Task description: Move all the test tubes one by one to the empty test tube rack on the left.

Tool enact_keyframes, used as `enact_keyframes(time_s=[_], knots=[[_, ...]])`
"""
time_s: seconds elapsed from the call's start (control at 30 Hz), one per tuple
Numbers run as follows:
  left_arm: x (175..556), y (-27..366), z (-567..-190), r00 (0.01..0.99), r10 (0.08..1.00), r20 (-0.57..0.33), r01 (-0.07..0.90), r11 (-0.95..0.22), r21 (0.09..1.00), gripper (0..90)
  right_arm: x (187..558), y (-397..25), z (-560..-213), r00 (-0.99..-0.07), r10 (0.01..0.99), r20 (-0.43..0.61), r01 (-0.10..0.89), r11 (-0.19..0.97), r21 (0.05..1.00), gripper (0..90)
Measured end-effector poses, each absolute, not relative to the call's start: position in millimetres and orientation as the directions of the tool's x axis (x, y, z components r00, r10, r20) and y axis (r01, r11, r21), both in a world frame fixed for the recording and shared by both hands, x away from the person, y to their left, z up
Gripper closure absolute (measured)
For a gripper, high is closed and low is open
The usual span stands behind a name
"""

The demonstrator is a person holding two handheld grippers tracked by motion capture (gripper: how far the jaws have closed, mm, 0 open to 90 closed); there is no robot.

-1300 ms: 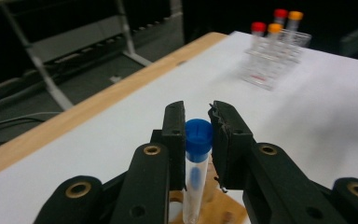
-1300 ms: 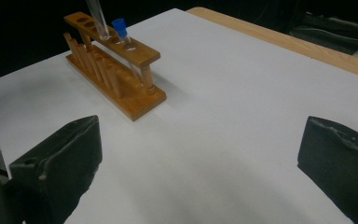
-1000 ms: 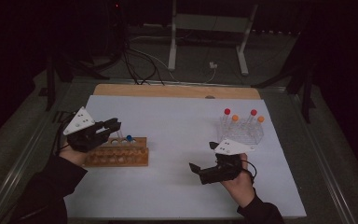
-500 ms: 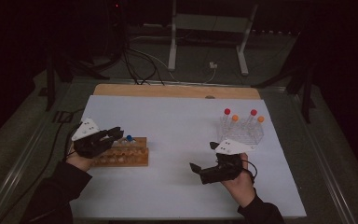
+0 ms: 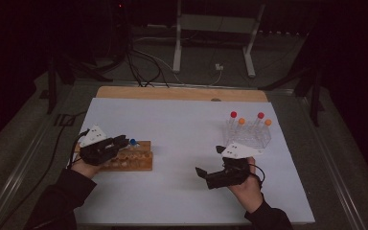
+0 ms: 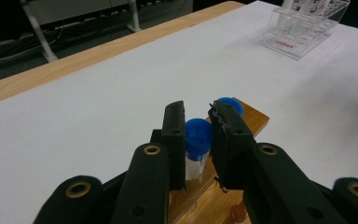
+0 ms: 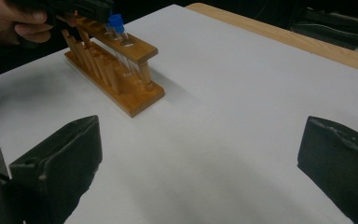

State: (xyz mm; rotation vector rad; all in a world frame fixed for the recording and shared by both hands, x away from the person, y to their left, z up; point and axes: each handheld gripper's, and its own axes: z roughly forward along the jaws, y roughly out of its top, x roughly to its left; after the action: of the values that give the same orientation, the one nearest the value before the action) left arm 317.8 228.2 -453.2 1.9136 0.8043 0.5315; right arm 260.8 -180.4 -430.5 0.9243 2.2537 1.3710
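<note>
A blue-capped tube (image 6: pixel 197 140) stands upright in the wooden rack (image 5: pixel 133 160) at the table's left, with a second blue-capped tube (image 6: pixel 229 105) just behind it. The left gripper (image 6: pixel 198 140) has its jaws closed around the nearer tube's cap. The right gripper (image 5: pixel 202 172) rests wide open, empty, well apart over the white table (image 5: pixel 182 139), near the clear rack (image 5: pixel 249 136)

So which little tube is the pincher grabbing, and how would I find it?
Look for the wooden rack on the left of the white table. Two blue-capped tubes stand at its far end. The one you want sits between the jaws of the left gripper; its twin stands free, nearer the rack's end.
</note>
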Motion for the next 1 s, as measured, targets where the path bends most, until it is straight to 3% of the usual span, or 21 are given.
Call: enact_keyframes(time_s=[0.23, 0.3, 0.43, 0.47, 0.7, 0.9, 1.0], knots=[[317.8, 229.3, -448.9, 0.694, 0.72, 0.016, 0.317, -0.325, 0.891, 75.6, 260.9, -181.2, -429.7, -0.73, 0.682, 0.041, 0.348, 0.319, 0.882, 0.0], [315.3, 231.8, -445.3, 0.705, 0.709, 0.003, 0.305, -0.307, 0.902, 71.2, 261.0, -182.1, -429.1, -0.73, 0.682, 0.041, 0.347, 0.319, 0.882, 0.0], [304.9, 237.1, -433.7, 0.72, 0.694, -0.006, 0.278, -0.28, 0.919, 58.1, 261.6, -186.1, -426.1, -0.725, 0.688, 0.04, 0.343, 0.31, 0.887, 0.0], [301.7, 237.5, -431.5, 0.723, 0.691, -0.008, 0.272, -0.274, 0.922, 50.3, 261.9, -187.6, -424.6, -0.722, 0.691, 0.035, 0.34, 0.309, 0.888, 0.0], [276.3, 234.0, -427.0, 0.75, 0.661, -0.016, 0.252, -0.263, 0.931, 18.6, 267.7, -213.6, -407.0, -0.682, 0.731, 0.02, 0.315, 0.269, 0.91, 0.0], [254.7, 222.8, -437.3, 0.782, 0.622, -0.031, 0.249, -0.267, 0.931, 2.3, 276.5, -247.3, -397.6, -0.599, 0.8, 0.001, 0.3, 0.223, 0.928, 0.0], [247.2, 217.9, -444.5, 0.796, 0.605, -0.033, 0.245, -0.272, 0.931, 1.9, 281.4, -262.8, -397.7, -0.556, 0.831, -0.018, 0.294, 0.217, 0.931, 0.0]])
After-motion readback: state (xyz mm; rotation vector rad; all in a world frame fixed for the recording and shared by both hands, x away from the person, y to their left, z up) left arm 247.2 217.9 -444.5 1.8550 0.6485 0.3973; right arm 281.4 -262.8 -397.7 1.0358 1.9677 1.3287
